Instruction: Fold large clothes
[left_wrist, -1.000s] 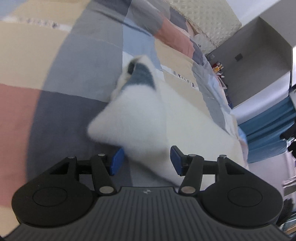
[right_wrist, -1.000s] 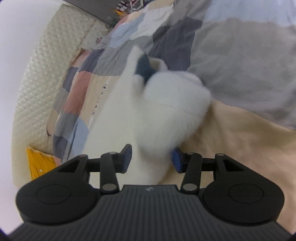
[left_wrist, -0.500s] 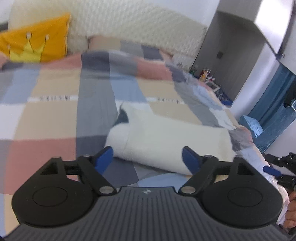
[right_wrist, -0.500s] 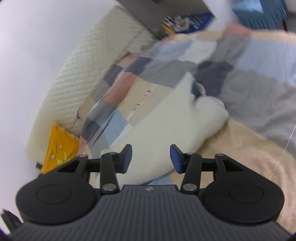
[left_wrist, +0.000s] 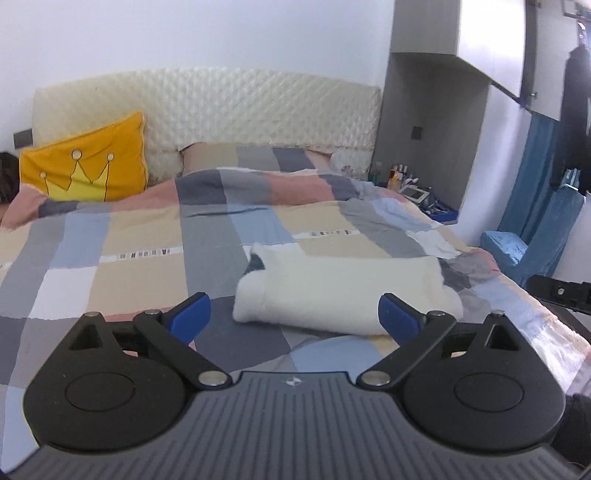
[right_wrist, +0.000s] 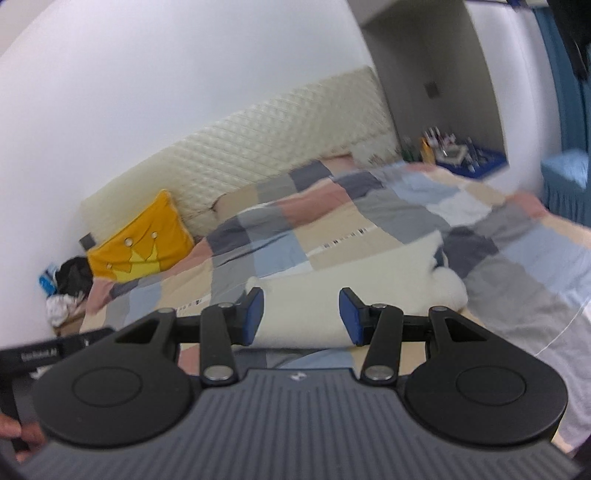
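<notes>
A white fluffy garment (left_wrist: 343, 291) with a dark collar patch lies folded into a long bundle on the patchwork bed cover (left_wrist: 147, 240). It also shows in the right wrist view (right_wrist: 351, 291). My left gripper (left_wrist: 293, 317) is open and empty, held back from the bundle and above the bed. My right gripper (right_wrist: 301, 314) is open and empty, also pulled back from the garment. Part of the right gripper shows at the right edge of the left wrist view (left_wrist: 561, 291).
A yellow crown pillow (left_wrist: 83, 170) leans on the quilted headboard (left_wrist: 240, 110) at the back left. A niche with small bottles (left_wrist: 406, 184) and blue curtains (left_wrist: 546, 229) lie to the right. Clothes (right_wrist: 66, 288) are piled beside the bed's far left.
Both grippers let go of the white garment and drew back and up from it. The left jaws opened wider. The garment now lies folded on the bed.
</notes>
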